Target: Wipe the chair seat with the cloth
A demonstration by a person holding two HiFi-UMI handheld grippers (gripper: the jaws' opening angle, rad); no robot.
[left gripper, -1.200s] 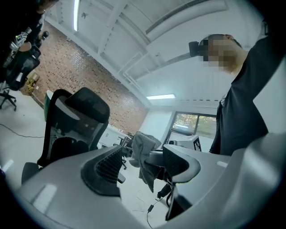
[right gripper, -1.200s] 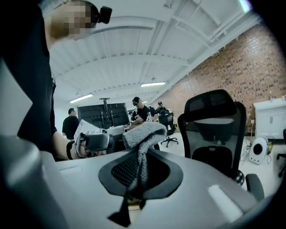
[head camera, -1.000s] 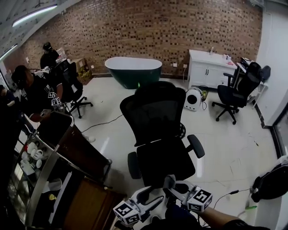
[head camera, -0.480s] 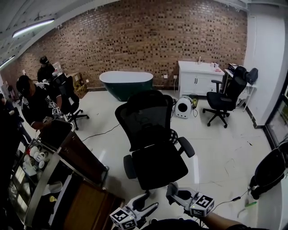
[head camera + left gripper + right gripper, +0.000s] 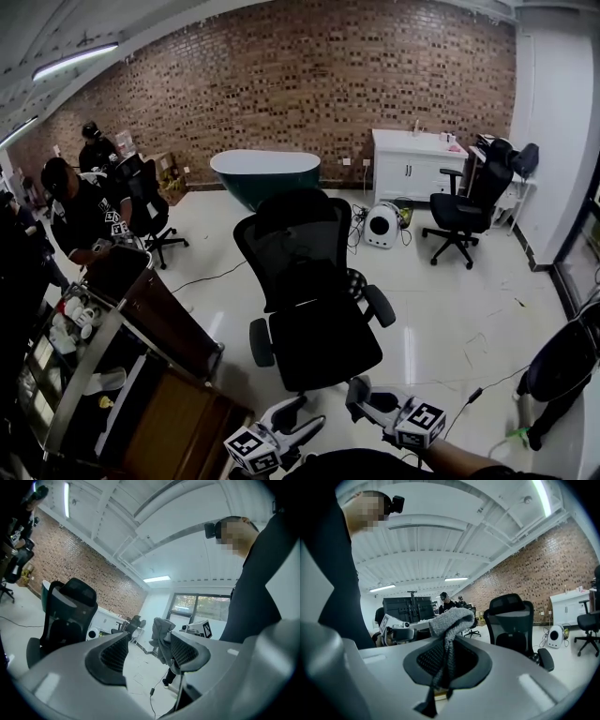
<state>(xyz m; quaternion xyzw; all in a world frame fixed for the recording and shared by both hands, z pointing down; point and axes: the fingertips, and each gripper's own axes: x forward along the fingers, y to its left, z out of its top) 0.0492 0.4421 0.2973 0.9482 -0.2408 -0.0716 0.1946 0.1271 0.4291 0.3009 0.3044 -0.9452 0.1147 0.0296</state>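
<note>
gripping cloth w/ r gripper

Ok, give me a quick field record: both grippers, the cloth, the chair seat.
left gripper: open, nothing between the jaws
right gripper: shut on the grey knitted cloth
cloth state: bunched above the jaws, tail hanging below, clear of the chair
black mesh office chair: upright, in front of both grippers
seat: bare, neither gripper on it
</note>
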